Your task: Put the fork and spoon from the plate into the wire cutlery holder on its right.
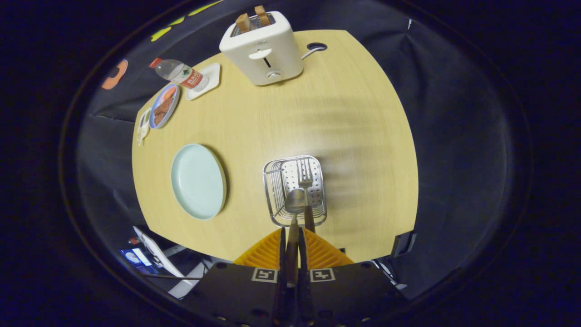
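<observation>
Overhead light, warm, moderate; table (345, 113) evenly lit, surroundings dim. Soft streaked shadows on tabletop beyond holder (295, 190). Plate (198, 180) throws thin dark shadow on right rim. Toaster (263, 47) bright, mild sheen, no harsh glare. Strong fisheye bend: table edges curve, far things lean outward. Centre sharp; edges soft, darkened. Gripper (292, 240) base near lens in shade, fingers closed on spoon (294, 204) handle.

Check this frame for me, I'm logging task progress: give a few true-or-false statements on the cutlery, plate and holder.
1. The gripper is shut on the spoon's handle. True.
2. The plate holds the fork. False: the plate is bare; the fork is over the holder.
3. The holder stands right of the plate. True.
4. The toaster is empty. False: two toast slices stick out of it.
5. The spoon's bowl is over the plate. False: it is over the holder.
</observation>
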The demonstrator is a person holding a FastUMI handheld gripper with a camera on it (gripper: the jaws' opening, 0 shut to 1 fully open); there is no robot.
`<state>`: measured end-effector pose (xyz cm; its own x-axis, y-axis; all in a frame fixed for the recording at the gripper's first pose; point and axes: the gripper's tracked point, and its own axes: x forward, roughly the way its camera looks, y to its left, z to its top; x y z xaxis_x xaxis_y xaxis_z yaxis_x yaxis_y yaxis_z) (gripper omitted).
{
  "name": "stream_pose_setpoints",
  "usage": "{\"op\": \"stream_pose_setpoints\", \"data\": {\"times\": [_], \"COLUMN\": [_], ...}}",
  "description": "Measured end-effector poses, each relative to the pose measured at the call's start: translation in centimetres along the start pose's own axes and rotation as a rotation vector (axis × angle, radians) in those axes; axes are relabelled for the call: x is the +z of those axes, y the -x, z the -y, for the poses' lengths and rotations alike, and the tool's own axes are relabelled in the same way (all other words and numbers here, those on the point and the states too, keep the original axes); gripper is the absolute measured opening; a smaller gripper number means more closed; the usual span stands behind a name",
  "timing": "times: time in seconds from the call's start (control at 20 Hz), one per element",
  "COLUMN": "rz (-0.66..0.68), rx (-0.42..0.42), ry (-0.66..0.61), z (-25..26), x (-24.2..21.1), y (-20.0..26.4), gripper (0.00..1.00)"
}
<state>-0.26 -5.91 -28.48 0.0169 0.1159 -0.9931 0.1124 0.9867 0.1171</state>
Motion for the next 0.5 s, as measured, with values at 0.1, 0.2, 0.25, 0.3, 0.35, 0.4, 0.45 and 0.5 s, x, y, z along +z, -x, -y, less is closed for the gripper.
{"op": "stream_pose_setpoints", "data": {"times": [0.1,0.2,0.25,0.3,0.35,0.4,0.45,0.5], "rz": [0.029,0.078,0.116,0.161,0.216,0.279,0.343,0.408], "rx": [0.025,0.051,0.063,0.078,0.088,0.099,0.111,0.128], "ry": [-0.007,0.001,0.015,0.034,0.054,0.073,0.087,0.1], "z": [-0.5,-1.2,-1.6,-2.0,-2.4,-2.9,-3.5,-4.2], "x": [0.2,0.6,1.0,1.5,2.1,2.8,3.6,4.0], "y": [0.3,1.0,1.4,2.1,2.9,3.7,4.8,6.1], "gripper": [0.18,0.34,0.4,0.52,0.6,0.76,0.8,0.84]}}
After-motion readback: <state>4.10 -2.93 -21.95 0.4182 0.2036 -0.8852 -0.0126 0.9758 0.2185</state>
